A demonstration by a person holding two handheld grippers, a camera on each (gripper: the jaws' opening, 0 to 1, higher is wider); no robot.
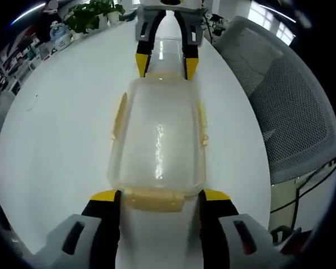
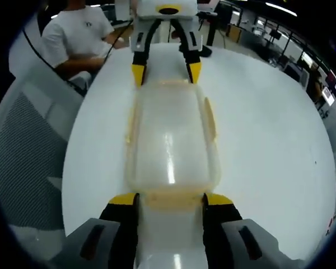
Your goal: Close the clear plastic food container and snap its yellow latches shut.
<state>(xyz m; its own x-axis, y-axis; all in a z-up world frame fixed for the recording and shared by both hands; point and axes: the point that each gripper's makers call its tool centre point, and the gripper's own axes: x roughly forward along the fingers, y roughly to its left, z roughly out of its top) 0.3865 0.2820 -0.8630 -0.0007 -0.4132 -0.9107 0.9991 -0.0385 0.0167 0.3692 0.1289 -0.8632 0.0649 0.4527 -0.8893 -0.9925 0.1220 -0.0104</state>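
The left gripper point(image 1: 159, 197) has its yellow-tipped fingers point(image 1: 105, 196) spread apart, one on each side of the near end latch point(image 1: 155, 200) of the clear plastic food container point(image 1: 157, 140), their tips right at the container's corners. Across from it the right gripper point(image 2: 171, 200) stands the same way, fingers point(image 2: 123, 200) apart and straddling the yellow latch point(image 2: 171, 199) at the opposite short end. Each gripper also shows from the other's camera at the far end of the box, tips down by the rim. The container lies flat between the two, lid on, lengthwise from one gripper to the other, with pale yellow latches along its long sides too: the one on the counter's open side point(image 1: 119, 115) sticks out from the wall, the one toward the mesh chair point(image 1: 202, 124) lies closer in. It all sits on a white counter point(image 1: 56, 151). A grey mesh chair point(image 1: 285, 112) stands beside the counter edge, potted plants point(image 1: 92, 14) at the far end, and a person in a white T-shirt point(image 2: 78, 36) sits beyond the chair.
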